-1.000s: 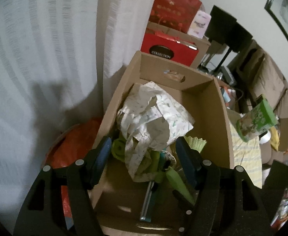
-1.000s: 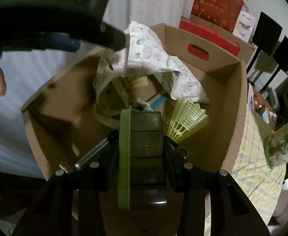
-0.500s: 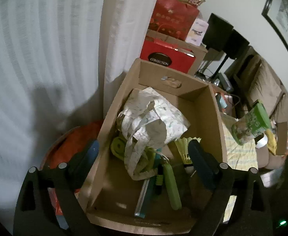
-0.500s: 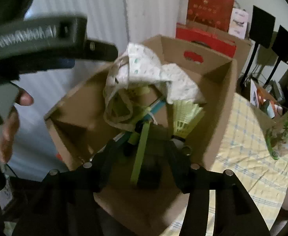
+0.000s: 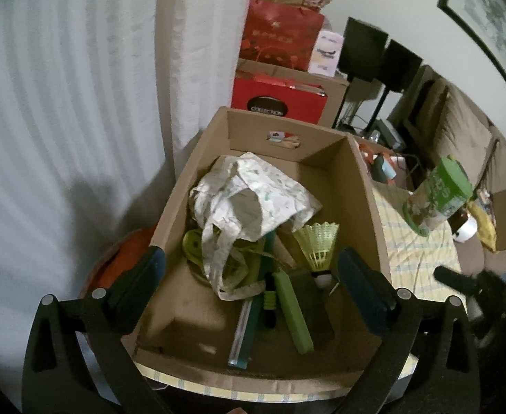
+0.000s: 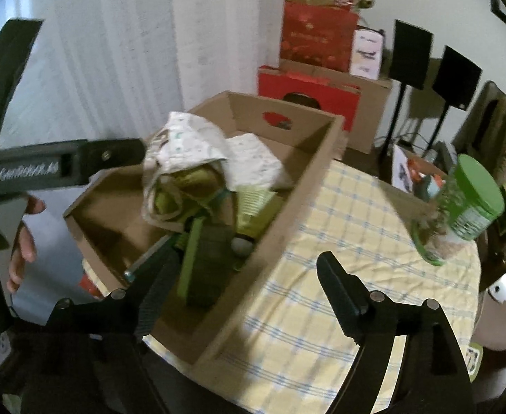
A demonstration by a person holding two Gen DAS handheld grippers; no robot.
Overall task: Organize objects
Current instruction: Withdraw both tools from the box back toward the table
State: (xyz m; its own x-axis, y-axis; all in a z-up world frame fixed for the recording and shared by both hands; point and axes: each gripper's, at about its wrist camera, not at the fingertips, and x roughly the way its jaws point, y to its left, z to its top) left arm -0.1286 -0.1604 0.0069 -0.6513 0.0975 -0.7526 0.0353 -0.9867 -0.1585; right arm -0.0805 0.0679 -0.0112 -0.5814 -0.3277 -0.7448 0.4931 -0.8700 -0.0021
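Both grippers are spread wide & empty. The left gripper (image 5: 249,272) hovers over the near end of the cardboard box (image 5: 367,186), its jaws about as wide as the box itself. The right gripper (image 6: 242,272) straddles the box's right wall, one finger over the box interior, the other over the checked cloth of the counter (image 6: 339,276).

The box sits at the counter's left edge w/ its contents piled in: a patterned cloth bag (image 5: 253,193) at the middle, a yellow-green shuttlecock (image 5: 317,245) against the right wall, and a dark case w/ a green edge (image 5: 292,307) lying flat at the near end beside a teal tool (image 5: 249,321). A green-lidded jar (image 6: 467,207) sits toward the counter's right edge, well apart from the box.

My read: the case looks placed, so the next item is prob. the jar, the only loose thing left out.

To do it well:
- Lift the right gripper clear of the box wall before swinging right, or it may drag the box.
- Approach the jar from the side, jaws level w/ its body below the lid.
- Its pose is hard to read thru the fisheye; check before closing.
- Squeeze mid-body; a smooth round wall could slip.
- Keep the left gripper out of the drop path; there's free floor at the box's near-left corner.
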